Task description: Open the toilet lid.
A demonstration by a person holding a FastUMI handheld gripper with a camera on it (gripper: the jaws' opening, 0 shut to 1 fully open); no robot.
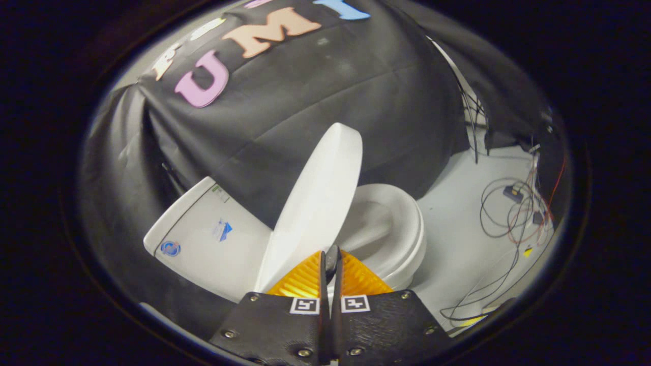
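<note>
Step in hand: the lift looks well advanced; the toilet lid point(318, 203) stands raised, tilted up off the seat, its top edge near the upper centre of the frame against the black cloth wall point(315, 96).
Lid position: it runs from just ahead of the fingertips, at lower centre, up toward the wall, leaning but not yet resting back on the tank point(203, 239), which sits to the left of centre.
Gripper: the gripper point(331, 262) is at the bottom centre, its fingers drawn together to a narrow slit, tips at the lid's lower near edge. Whether they pinch that edge or merely touch it I cannot tell; the contact is hidden behind the fingers themselves.
Seat and bowl: the seat point(402, 229) lies down on the bowl, right of the lid, exposed and apart from it.
Surroundings: loose cables point(508, 213) trail over the pale floor point(457, 254) at the right of the frame, well apart from the toilet.
Next move, as I judge it: push the lid further back until it leans past upright toward the tank, then ease off so it does not fall forward.
</note>
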